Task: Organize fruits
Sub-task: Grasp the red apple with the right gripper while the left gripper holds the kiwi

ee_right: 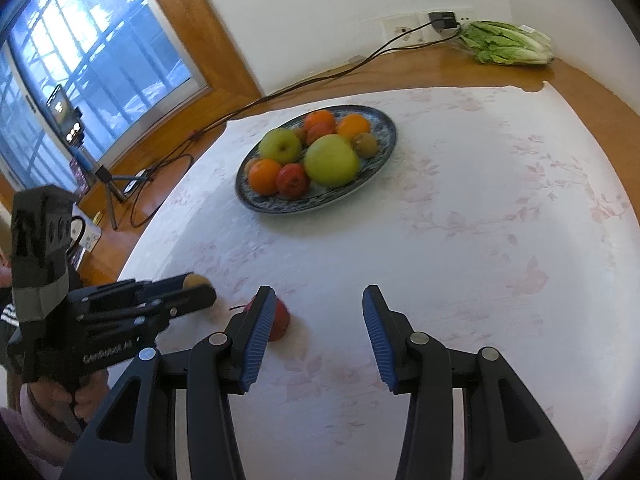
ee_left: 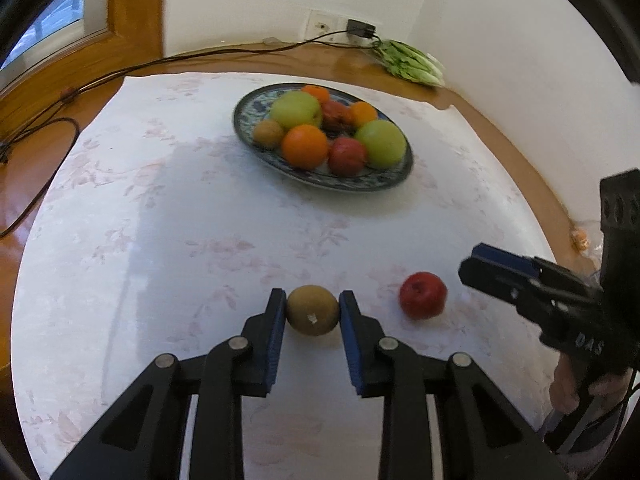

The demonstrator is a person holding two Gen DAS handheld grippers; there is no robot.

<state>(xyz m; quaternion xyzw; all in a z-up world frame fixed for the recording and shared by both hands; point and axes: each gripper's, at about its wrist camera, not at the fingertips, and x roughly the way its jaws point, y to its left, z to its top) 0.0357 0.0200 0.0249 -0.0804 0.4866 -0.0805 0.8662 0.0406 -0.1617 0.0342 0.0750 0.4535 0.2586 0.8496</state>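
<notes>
left gripper (ee_left: 312,307): clamped on a kiwi (ee_left: 312,310); both blue pads press its sides, down at 6 o'clock in the left wrist view; kiwi sits low on the tablecloth (ee_left: 160,240), can't tell if it's lifted off yet

right gripper (ee_right: 319,300): slack, pads apart with nothing between them; only cloth shows in the gap

red apple (ee_left: 423,295): loose on the cloth at about 3 o'clock from the kiwi, near it but not touching; in the right wrist view it peeks out behind the right gripper's left finger (ee_right: 260,328), outside the gap

plate (ee_left: 320,178): blue patterned, out at 12 o'clock from the kiwi, well apart; piled with two green apples, oranges, red fruits and another kiwi on its left edge

table (ee_left: 60,152): wooden, mostly covered by the white floral cloth

lettuce (ee_right: 506,43): far corner by the wall, roughly 1 o'clock from the plate

cable (ee_right: 280,92): black, runs from the wall socket (ee_right: 424,26) across the bare wood toward 8 o'clock

window (ee_right: 92,60): upper left in the right wrist view; small tripod with a phone (ee_right: 64,110) stands in front of it
</notes>
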